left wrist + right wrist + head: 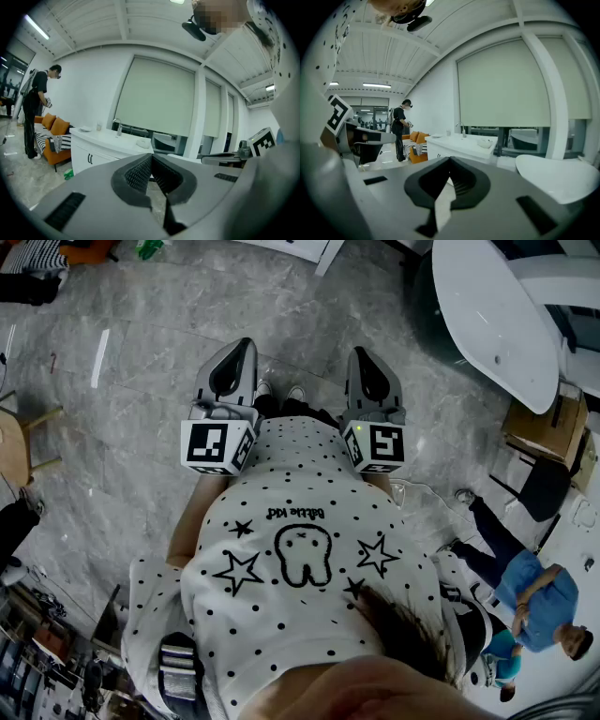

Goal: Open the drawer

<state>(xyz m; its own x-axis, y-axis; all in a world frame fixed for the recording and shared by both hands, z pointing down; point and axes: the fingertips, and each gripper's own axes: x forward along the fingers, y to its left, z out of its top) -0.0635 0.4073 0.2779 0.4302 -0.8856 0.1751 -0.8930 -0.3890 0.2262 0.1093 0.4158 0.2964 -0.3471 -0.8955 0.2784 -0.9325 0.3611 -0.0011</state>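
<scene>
Both grippers are held level in front of the person's chest, over a grey marble floor (pixel 141 343). My left gripper (pixel 246 345) has its jaws together with nothing between them; in the left gripper view its fingertips (pixel 151 155) meet at a point. My right gripper (pixel 360 352) is likewise shut and empty, tips touching (pixel 450 159). Well ahead stands a white cabinet (pixel 96 152) with a sink on top and two dark handles (pixel 89 158) on its front; it also shows in the right gripper view as the white cabinet (pixel 457 149). Neither gripper is near it.
A white round table (pixel 497 315) stands to the right, with a cardboard box (pixel 548 427) beside it. An orange sofa (pixel 56 136) and a standing person (pixel 37 108) are left of the cabinet. Another person in blue (pixel 539 601) is at the right, a wooden stool (pixel 14 442) at the left.
</scene>
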